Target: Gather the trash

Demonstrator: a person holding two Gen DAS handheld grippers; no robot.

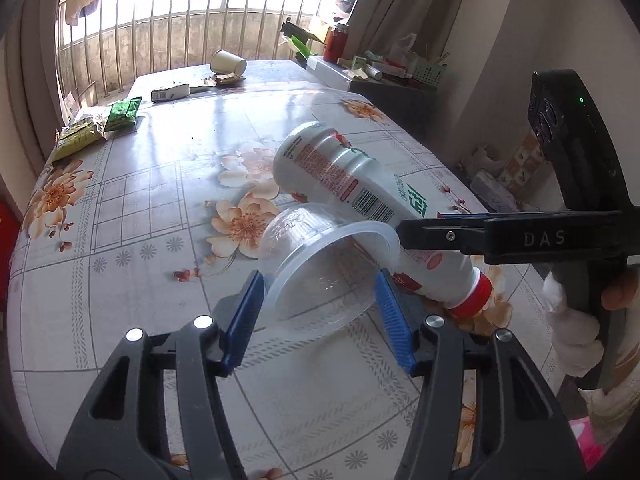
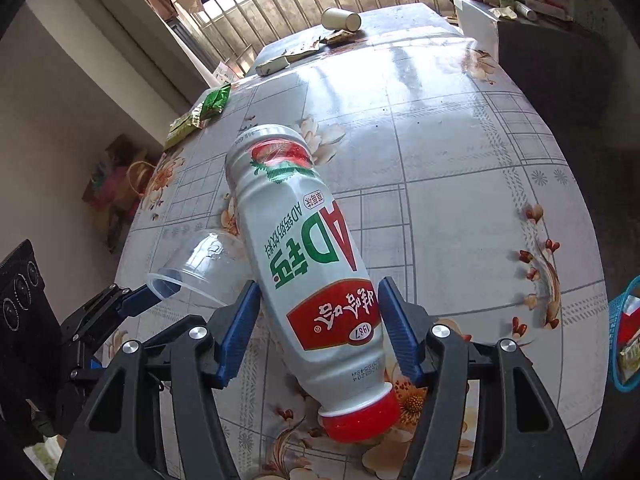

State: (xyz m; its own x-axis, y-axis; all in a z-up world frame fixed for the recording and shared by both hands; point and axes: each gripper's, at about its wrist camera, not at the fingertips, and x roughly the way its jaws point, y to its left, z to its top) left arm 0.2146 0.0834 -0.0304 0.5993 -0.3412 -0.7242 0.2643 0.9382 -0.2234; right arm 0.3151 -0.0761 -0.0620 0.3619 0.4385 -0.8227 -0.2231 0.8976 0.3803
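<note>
1. Left wrist view: cup (image 1: 320, 268), clear plastic, on its side on the table (image 1: 132, 240), mouth toward me, axis along my fingers. My left gripper (image 1: 318, 320) straddles its rim; pads look to touch the rim both sides, grip judged barely made. Bottle (image 1: 344, 176) lies just behind, touching the cup, with my right gripper (image 1: 416, 232) reaching it from the right.
2. Right wrist view: bottle (image 2: 304, 256) on its side, red cap (image 2: 360, 420) toward me, long axis nearly along my fingers. My right gripper (image 2: 318, 328) brackets its lower body, pads apparently on it. Cup (image 2: 200, 268) lies left, at the left gripper (image 2: 132, 300).
</note>
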